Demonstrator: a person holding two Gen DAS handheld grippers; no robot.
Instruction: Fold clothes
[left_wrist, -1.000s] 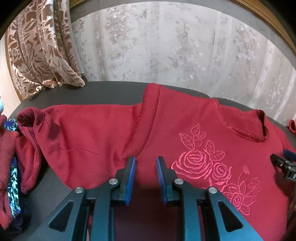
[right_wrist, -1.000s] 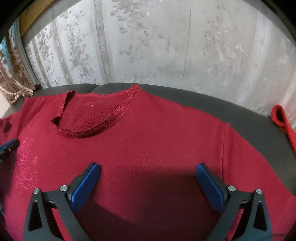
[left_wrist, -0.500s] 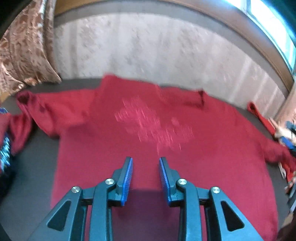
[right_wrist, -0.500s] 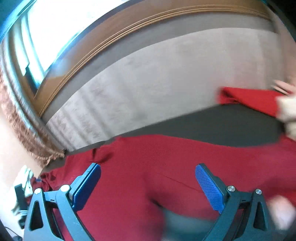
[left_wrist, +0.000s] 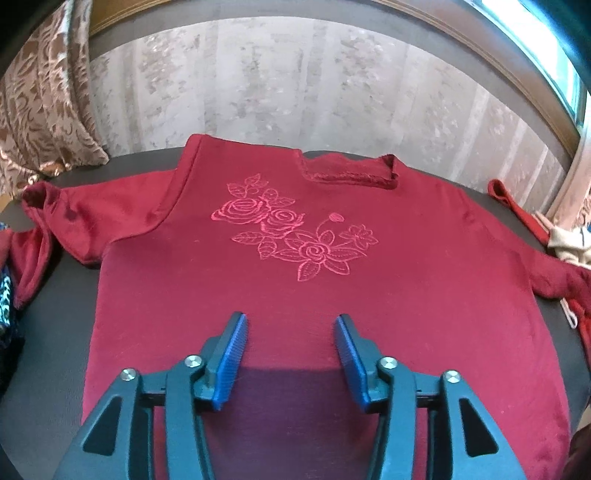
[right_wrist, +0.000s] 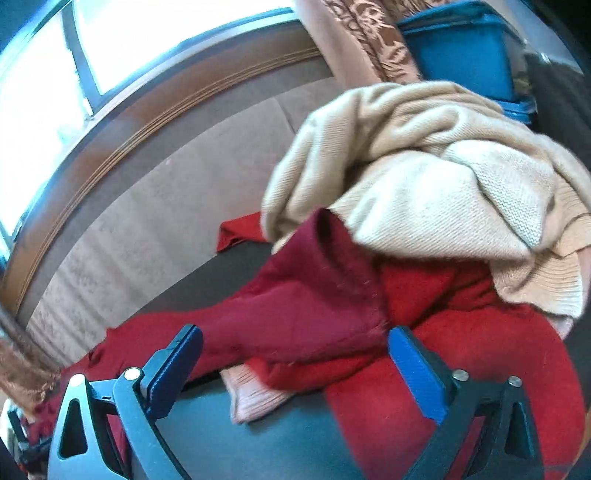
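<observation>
The soft dark-red sweater (left_wrist: 280, 280) with embroidered roses (left_wrist: 295, 236) lies flat on the grey worktop (left_wrist: 48, 354). The left claw (left_wrist: 291, 354) is half open and empty above its hem; the right claw (right_wrist: 295, 365), wide open and empty, hangs over its sleeve (right_wrist: 295, 314), beside a ribbed beige knit (right_wrist: 424, 184).

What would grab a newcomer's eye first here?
The dark red sweater with pink embroidered roses, spread flat on the dark table, fills the left wrist view beyond the open left hand-held gripper. In the right wrist view, a crumpled cream knit sweater lies heaped on red clothes.

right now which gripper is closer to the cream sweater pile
Right. The right gripper hangs open just before the cream sweater; the left gripper is over the red shirt's body, the sweater far to its right.
</observation>
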